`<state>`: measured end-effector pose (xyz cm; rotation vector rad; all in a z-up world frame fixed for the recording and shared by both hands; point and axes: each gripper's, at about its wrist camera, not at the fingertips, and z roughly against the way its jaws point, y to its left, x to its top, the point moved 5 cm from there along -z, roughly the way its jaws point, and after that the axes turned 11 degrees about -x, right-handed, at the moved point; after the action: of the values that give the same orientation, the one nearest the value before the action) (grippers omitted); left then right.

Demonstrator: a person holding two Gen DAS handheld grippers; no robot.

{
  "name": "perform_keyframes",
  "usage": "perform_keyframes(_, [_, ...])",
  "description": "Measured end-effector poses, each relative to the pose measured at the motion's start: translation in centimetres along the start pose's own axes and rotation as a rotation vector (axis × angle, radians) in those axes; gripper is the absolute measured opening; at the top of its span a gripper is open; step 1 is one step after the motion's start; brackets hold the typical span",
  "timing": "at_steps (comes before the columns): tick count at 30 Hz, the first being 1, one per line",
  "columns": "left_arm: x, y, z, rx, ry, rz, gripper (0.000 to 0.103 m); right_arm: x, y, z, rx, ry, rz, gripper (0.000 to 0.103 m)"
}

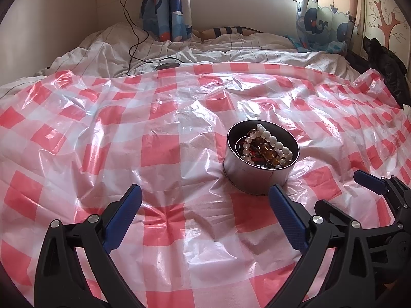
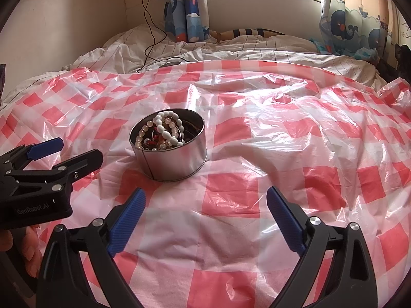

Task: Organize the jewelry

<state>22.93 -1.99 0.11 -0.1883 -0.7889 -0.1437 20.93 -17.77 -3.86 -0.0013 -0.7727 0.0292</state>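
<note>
A round metal tin (image 1: 257, 174) stands on the red-and-white checked plastic sheet (image 1: 159, 154). It holds a heap of bead bracelets (image 1: 267, 143), white pearly ones on top of amber and dark ones. My left gripper (image 1: 205, 192) is open and holds nothing, and the tin is just ahead of its right finger. In the right wrist view the tin (image 2: 172, 164) and bracelets (image 2: 164, 131) lie ahead and left of my open right gripper (image 2: 205, 192), which is also bare. The left gripper (image 2: 81, 148) shows at the left there, and the right gripper (image 1: 339, 190) shows at the right of the left wrist view.
The sheet covers a bed with a striped white duvet (image 1: 102, 48) behind it. A black charger cable (image 1: 133, 38) runs from the wall to a round dark device (image 1: 167, 65). Whale-print curtains (image 1: 321, 23) hang at the back, and a dark garment (image 1: 385, 61) lies far right. A hand (image 2: 28, 246) holds the left gripper.
</note>
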Motion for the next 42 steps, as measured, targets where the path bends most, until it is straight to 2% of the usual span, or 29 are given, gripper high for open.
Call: perform_keyframes(42, [-0.6,0.15,-0.76,0.0,0.02,0.006,0.095,-0.26,-0.38,-0.23,-0.003,0.006,0.005,0.094])
